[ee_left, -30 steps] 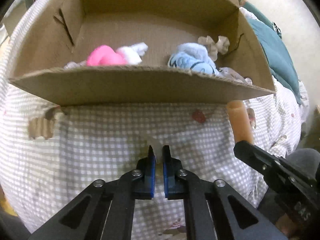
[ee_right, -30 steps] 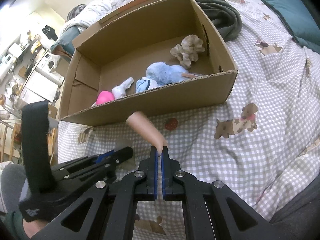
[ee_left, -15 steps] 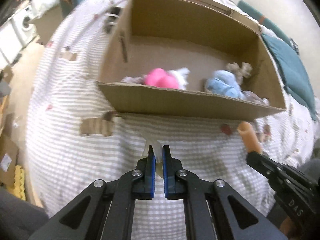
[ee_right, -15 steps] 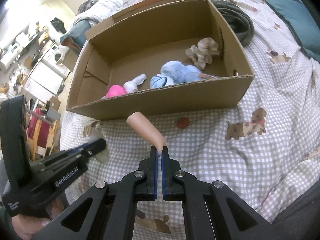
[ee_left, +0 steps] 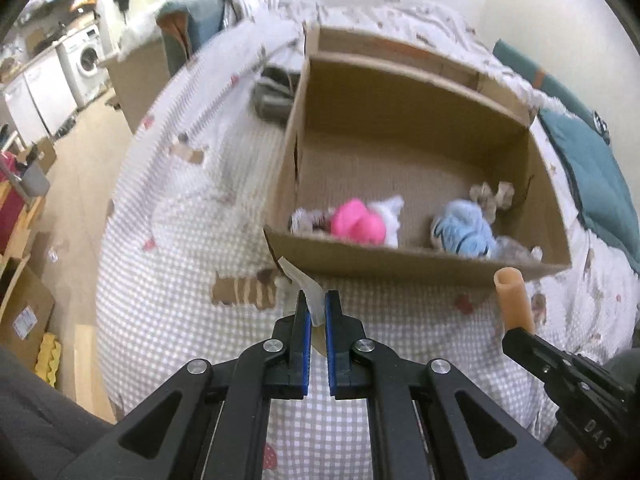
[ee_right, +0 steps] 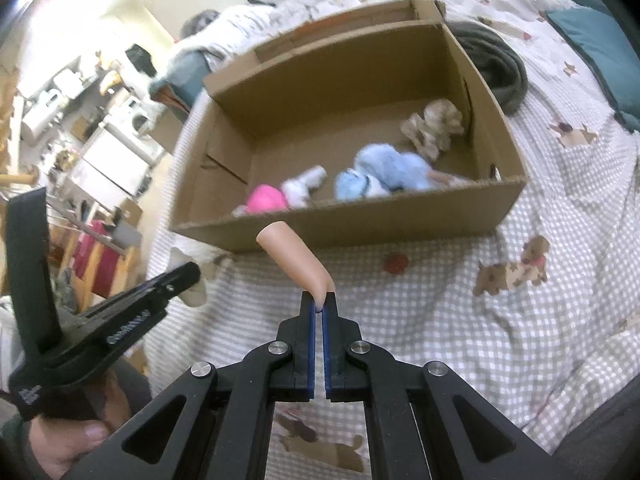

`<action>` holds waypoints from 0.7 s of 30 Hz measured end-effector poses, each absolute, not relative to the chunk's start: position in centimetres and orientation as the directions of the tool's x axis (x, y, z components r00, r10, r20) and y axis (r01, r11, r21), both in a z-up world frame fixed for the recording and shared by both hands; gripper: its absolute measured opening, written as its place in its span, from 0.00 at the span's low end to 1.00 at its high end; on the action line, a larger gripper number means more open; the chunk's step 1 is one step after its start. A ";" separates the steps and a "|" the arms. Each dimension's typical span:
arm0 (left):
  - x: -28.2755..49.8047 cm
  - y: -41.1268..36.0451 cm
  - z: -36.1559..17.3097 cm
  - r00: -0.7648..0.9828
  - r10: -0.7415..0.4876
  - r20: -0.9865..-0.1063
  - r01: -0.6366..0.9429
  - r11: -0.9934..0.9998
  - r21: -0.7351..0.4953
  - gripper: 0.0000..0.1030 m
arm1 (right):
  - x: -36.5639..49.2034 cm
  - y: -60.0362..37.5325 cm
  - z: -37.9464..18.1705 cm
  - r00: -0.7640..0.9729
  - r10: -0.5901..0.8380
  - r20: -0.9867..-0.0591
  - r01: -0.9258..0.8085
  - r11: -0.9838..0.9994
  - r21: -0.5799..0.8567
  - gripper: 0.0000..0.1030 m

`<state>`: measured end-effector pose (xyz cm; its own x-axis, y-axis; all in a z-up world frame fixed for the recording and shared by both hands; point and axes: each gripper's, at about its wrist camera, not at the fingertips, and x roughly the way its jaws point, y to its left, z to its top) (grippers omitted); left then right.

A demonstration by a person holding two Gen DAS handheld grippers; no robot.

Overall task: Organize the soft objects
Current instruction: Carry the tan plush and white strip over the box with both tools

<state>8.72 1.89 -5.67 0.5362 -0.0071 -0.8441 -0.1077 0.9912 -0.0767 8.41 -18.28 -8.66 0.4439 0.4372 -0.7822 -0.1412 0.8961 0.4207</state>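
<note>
Here the left gripper (ee_left: 316, 308), pinching a pale translucent piece (ee_left: 306, 288), has risen above the cardboard box (ee_left: 400, 258); the right gripper (ee_right: 319, 304) clamps a tan tube (ee_right: 294, 256), both ready for dropping in.

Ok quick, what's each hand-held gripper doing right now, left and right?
Left hand-held gripper: closed on a translucent soft piece.
Right hand-held gripper: closed on a tan soft tube.
</note>
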 end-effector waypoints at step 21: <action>18.1 1.4 2.5 0.667 -0.069 -0.742 -0.009 0.995 -0.101 0.06 | 15.5 -21.2 -1.6 0.608 0.400 -0.686 -0.179 0.911 0.373 0.05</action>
<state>18.11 1.36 2.53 0.6666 -0.0690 -0.7423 -0.0095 0.9948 -0.1009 15.51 -21.19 -1.64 0.6079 0.4002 -0.6858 -0.1787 0.9105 0.3729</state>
